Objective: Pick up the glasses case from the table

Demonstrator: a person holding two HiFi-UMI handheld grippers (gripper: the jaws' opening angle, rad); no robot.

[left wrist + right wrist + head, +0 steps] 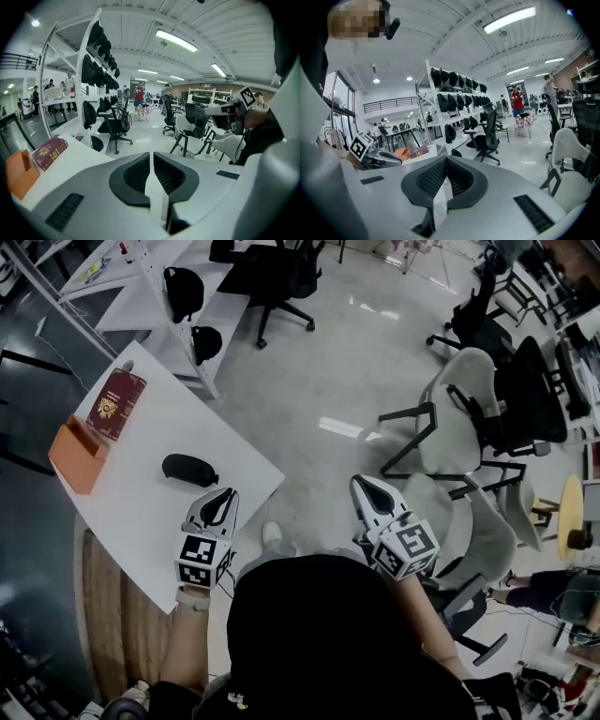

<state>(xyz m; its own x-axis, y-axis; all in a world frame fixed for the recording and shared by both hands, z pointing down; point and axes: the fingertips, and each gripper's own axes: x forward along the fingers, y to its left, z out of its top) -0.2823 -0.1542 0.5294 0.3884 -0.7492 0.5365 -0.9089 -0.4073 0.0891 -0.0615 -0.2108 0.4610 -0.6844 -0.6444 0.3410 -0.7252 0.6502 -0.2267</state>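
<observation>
The black glasses case (189, 469) lies on the white table (169, 531), near its middle. My left gripper (228, 494) hovers over the table's near right edge, just right of and nearer than the case, not touching it; its jaws are shut and empty. In the left gripper view the left gripper (151, 154) shows its jaws meeting, and its body hides the case. My right gripper (362, 483) hangs over the floor to the right of the table, shut with nothing in it. The right gripper (446, 159) shows closed tips in its own view.
A dark red book (116, 404) leans in an orange holder (80, 456) at the table's far left. White shelving with black bags (184, 292) stands beyond. Office chairs (459, 418) crowd the floor to the right. A wooden surface (112, 615) adjoins the table's near side.
</observation>
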